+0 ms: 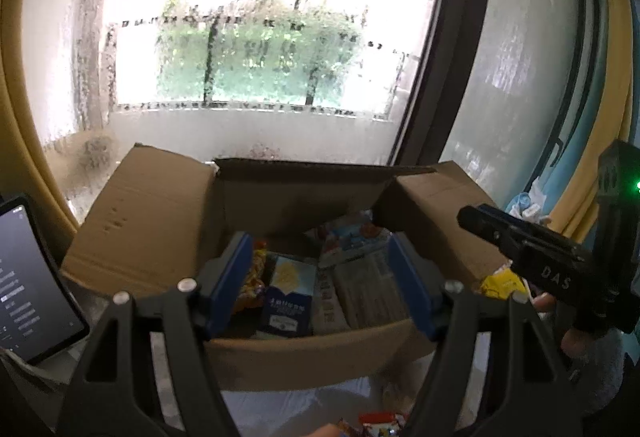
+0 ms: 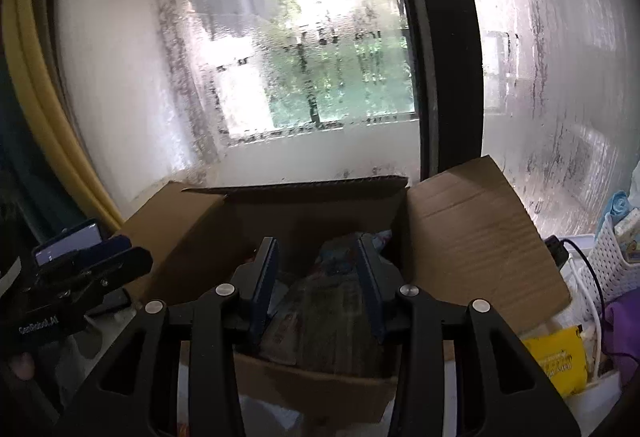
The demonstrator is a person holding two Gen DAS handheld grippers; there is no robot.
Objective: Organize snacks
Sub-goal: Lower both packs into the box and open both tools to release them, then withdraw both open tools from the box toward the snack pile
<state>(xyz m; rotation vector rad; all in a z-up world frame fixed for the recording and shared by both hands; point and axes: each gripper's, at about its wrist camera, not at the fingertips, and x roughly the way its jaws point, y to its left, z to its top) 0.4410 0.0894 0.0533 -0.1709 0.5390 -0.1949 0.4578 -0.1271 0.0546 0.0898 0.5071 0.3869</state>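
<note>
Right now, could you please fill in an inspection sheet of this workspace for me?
Surface: pale tabletop, mostly covered.
Job's things: open cardboard box holding snack packets, among them a blue packet; yellow packet outside, on its right.
Clutter: tablet left of the box; white basket on the right.
Tongs: left tongs open, empty; right tongs open, empty; both over the box.
Cables: white cable and black cable beside the basket.
Surroundings: frosted window behind, yellow frame.

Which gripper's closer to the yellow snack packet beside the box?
Right. The right gripper hangs over the cardboard box, the yellow packet just beside it; the left gripper is farther across.
</note>
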